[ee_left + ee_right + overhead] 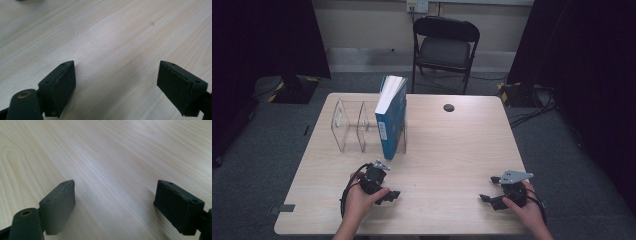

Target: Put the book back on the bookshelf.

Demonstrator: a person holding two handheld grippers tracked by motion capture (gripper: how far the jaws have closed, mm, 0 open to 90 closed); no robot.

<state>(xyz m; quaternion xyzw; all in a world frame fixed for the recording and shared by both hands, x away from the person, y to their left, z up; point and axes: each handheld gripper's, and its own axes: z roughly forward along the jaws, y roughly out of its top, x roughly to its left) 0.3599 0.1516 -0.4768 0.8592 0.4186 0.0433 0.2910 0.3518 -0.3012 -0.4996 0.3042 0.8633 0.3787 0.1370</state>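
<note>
A blue book [392, 117] stands upright against the right end of a clear acrylic rack [349, 126] at the table's back left. In front of the book, my left gripper [390, 196] rests low over the wood in a hand, jaws pointing right. In the left gripper view this gripper [116, 68] is open, with bare tabletop between its black pads [61, 85]. My right gripper [488, 200] sits near the front right edge, jaws pointing left. In the right gripper view it [116, 187] is open too, with just wood grain between its pads [58, 205].
The light wooden table [452, 150] has a small black round cap [449, 107] at the back middle. A black folding chair [446, 47] stands behind the table. Dark curtains hang at both sides, and cables lie on the floor at the right.
</note>
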